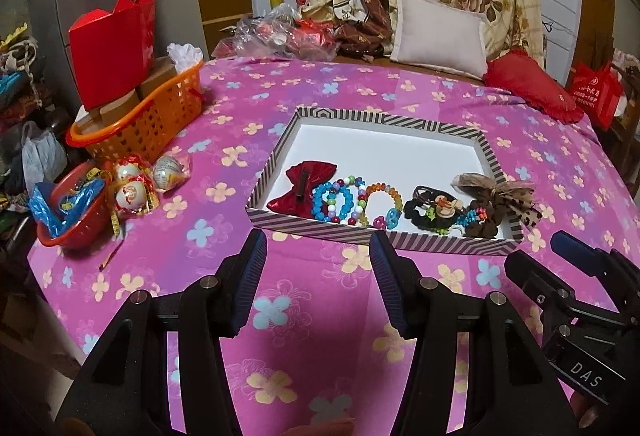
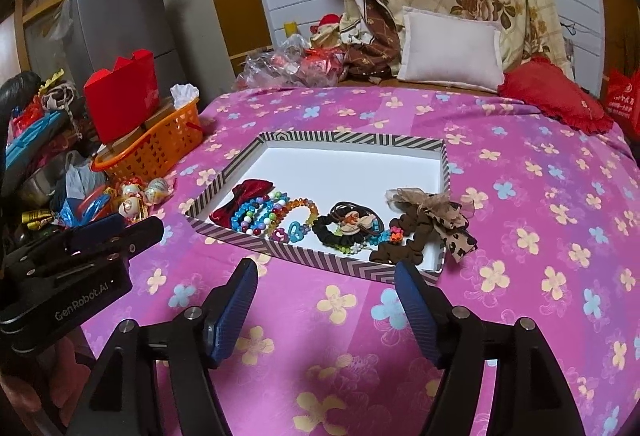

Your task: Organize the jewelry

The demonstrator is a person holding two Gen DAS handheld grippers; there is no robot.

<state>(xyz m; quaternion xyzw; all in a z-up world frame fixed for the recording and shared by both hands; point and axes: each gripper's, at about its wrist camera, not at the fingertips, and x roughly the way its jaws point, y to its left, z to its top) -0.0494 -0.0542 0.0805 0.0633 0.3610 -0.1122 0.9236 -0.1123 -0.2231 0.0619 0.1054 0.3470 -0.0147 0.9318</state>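
Observation:
A shallow striped box (image 1: 280,149) (image 2: 224,175) with a white floor lies on the pink flowered cloth. Along its near side lie a red bow clip (image 1: 298,187) (image 2: 240,205), several coloured bead bracelets (image 1: 344,201) (image 2: 264,215), black hair ties with a charm (image 1: 432,209) (image 2: 348,226) and a brown leopard bow (image 1: 500,201) (image 2: 436,220) that hangs over the right rim. My left gripper (image 1: 318,242) is open and empty just before the box's near rim. My right gripper (image 2: 326,272) is open and empty, also before the near rim.
An orange basket (image 1: 156,117) (image 2: 164,147) with a red box (image 1: 110,53) stands at the table's left. A red bowl (image 1: 70,213) and wrapped eggs (image 1: 132,183) lie nearby. Pillows (image 1: 440,31) and a red cushion (image 1: 528,83) sit at the back.

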